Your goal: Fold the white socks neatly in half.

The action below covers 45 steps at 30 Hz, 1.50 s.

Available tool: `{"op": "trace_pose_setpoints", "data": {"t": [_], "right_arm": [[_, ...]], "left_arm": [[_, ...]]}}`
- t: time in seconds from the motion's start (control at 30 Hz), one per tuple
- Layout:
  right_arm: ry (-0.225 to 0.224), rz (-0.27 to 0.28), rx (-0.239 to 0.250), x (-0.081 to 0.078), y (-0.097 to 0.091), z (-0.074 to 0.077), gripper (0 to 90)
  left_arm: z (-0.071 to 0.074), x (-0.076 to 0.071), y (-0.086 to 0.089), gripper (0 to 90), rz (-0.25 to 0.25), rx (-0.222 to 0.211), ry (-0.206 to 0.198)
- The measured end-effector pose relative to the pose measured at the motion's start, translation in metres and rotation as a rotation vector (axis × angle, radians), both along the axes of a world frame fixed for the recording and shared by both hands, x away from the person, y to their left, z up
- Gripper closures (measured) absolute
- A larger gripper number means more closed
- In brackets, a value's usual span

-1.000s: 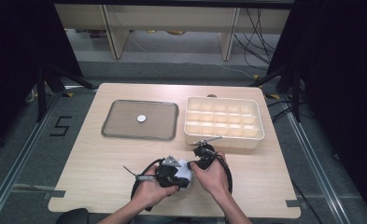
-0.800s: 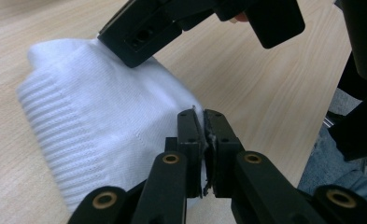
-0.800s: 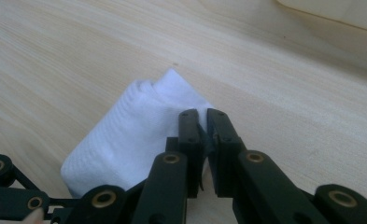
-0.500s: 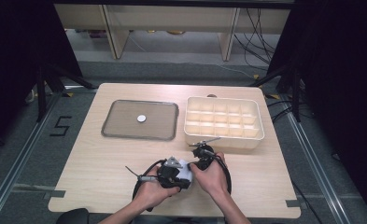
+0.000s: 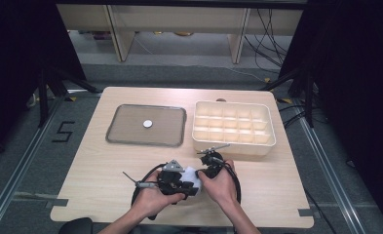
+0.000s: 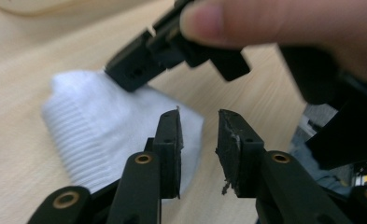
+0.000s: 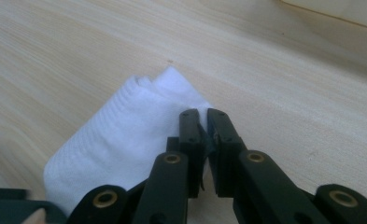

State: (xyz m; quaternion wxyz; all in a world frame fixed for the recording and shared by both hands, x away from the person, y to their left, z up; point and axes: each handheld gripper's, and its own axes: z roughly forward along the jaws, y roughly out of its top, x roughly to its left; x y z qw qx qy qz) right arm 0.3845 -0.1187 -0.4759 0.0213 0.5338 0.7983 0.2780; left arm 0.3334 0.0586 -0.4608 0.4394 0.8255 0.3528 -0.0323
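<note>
On the left side of your table (image 5: 91, 195) lies a shallow grey tray (image 5: 116, 129) with a small white disc (image 5: 147, 124) on its floor. Nearer you, your left gripper (image 5: 195, 184) sits low over the front of the table; its jaws have just been opening and now stand apart with nothing between them, hovering above the white folded cloth (image 6: 102, 130), clear of it. The cloth lies flat on the wood between your two hands, well short of the tray and the box. Your right gripper (image 5: 202, 174) comes in beside it, jaws pressed together on the cloth's edge (image 7: 139, 135), with the tips down at its near corner. To the right, further back, stands a cream compartment box (image 5: 234, 146), its cells showing nothing inside from above.
</note>
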Motion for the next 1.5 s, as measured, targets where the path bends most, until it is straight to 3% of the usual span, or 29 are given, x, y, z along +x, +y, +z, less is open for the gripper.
{"op": "trace_pose_setpoints", "data": {"t": [0.13, 0.2, 0.23, 0.4, 0.5, 0.57, 0.6, 0.63, 0.7, 0.8, 0.83, 0.93, 0.97, 1.17, 1.2, 1.23, 1.27, 1.37, 1.4, 1.5], "right_arm": [[0.004, -0.002, 0.002, 0.000, 0.000, 0.001, 85.4], [-0.015, 0.017, -0.013, 0.000, -0.001, -0.001, 85.3], [0.003, -0.003, 0.002, 0.000, 0.001, 0.001, 85.3], [0.000, -0.001, 0.007, 0.000, 0.000, 0.000, 85.0], [-0.011, -0.001, -0.003, 0.000, -0.001, 0.000, 83.6], [-0.009, -0.006, 0.001, 0.000, -0.002, 0.001, 80.9], [-0.030, 0.007, 0.014, 0.000, -0.004, 0.001, 78.7], [-0.014, -0.010, 0.017, 0.000, -0.005, 0.003, 75.1], [-0.037, 0.001, 0.021, 0.000, -0.010, 0.005, 67.1], [-0.037, -0.011, 0.062, 0.002, -0.016, 0.010, 58.0], [-0.011, -0.035, 0.089, 0.002, -0.015, 0.012, 55.4], [-0.005, -0.006, 0.088, 0.003, -0.018, 0.012, 49.6], [0.024, -0.012, 0.107, 0.003, -0.017, 0.013, 48.4], [0.095, -0.014, 0.145, 0.005, -0.014, 0.000, 46.3], [0.109, -0.032, 0.125, 0.005, -0.013, -0.001, 46.4], [0.126, -0.035, 0.145, 0.005, -0.011, -0.002, 46.4], [0.169, -0.077, 0.115, 0.004, -0.009, -0.001, 46.3], [0.178, -0.080, 0.118, 0.006, -0.008, -0.004, 46.2], [0.180, -0.053, 0.128, 0.008, -0.009, -0.006, 46.3], [0.219, -0.076, 0.159, 0.006, -0.006, -0.003, 46.2]], "left_arm": [[0.009, 0.005, 0.016, 69.0, 0.052, -0.028, -0.014], [0.007, 0.012, 0.021, 70.1, 0.067, -0.023, 0.010], [0.005, 0.015, 0.022, 70.7, 0.079, -0.012, 0.014], [-0.013, 0.019, 0.015, 71.4, 0.051, 0.004, 0.074], [-0.021, 0.019, 0.010, 71.0, 0.060, 0.023, 0.086], [-0.025, 0.019, 0.008, 71.0, 0.060, 0.025, 0.091], [-0.026, 0.019, 0.008, 71.0, 0.051, 0.032, 0.089], [-0.026, 0.019, 0.007, 71.0, 0.045, 0.037, 0.084], [-0.026, 0.018, 0.006, 71.0, 0.057, 0.039, 0.079], [-0.027, 0.018, 0.006, 71.1, 0.056, 0.040, 0.079], [-0.027, 0.018, 0.006, 71.1, 0.057, 0.040, 0.079], [-0.027, 0.018, 0.006, 71.0, 0.050, 0.038, 0.081], [-0.027, 0.018, 0.006, 71.0, 0.052, 0.038, 0.079], [-0.026, 0.016, 0.006, 69.5, 0.061, 0.040, 0.066], [-0.025, 0.016, 0.007, 69.0, 0.059, 0.053, 0.063], [-0.025, 0.016, 0.007, 68.6, 0.053, 0.042, 0.063], [-0.025, 0.017, 0.008, 68.1, 0.043, 0.040, 0.069], [-0.025, 0.017, 0.009, 67.4, 0.047, 0.041, 0.065], [-0.025, 0.017, 0.009, 67.3, 0.047, 0.040, 0.065], [-0.025, 0.017, 0.008, 67.2, 0.042, 0.043, 0.067]]}}
